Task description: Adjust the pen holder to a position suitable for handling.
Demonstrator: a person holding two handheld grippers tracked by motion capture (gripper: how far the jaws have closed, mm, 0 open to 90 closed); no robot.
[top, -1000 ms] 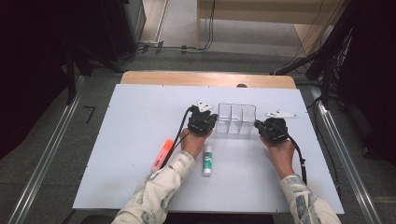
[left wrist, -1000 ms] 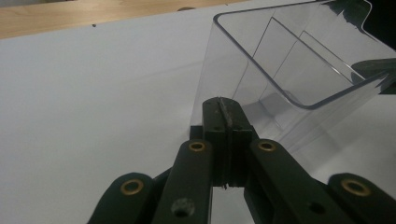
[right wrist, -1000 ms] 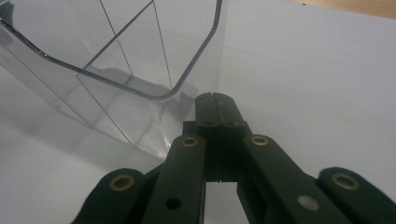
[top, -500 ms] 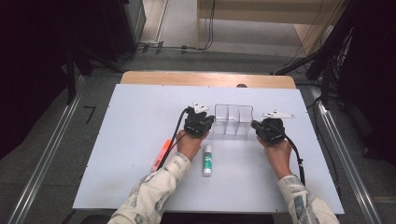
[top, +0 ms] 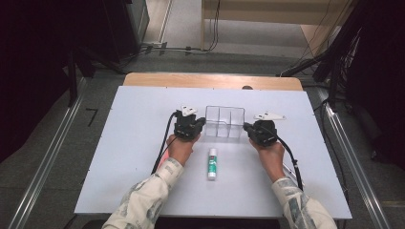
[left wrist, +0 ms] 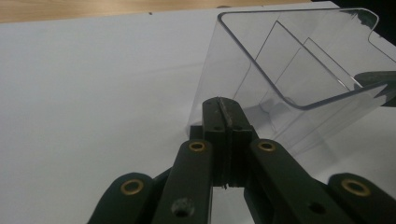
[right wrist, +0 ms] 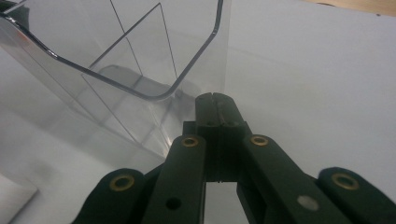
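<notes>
Nearest to me, a glue stick (top: pixel 211 163) lies flat on the white table (top: pixel 119 143), between my two arms. It has not moved since a second ago. An orange pen (top: pixel 164 160) peeks out beside my left sleeve.

A bit farther, my left claw (top: pixel 197 125) is clenched with nothing in it, its tip right at the left end of the clear box (top: pixel 224 122). My right claw (top: pixel 248 128) is clenched and empty too, at the right end. Both claws and the box have slid a little to the left and away from me since the earlier picture.
</notes>
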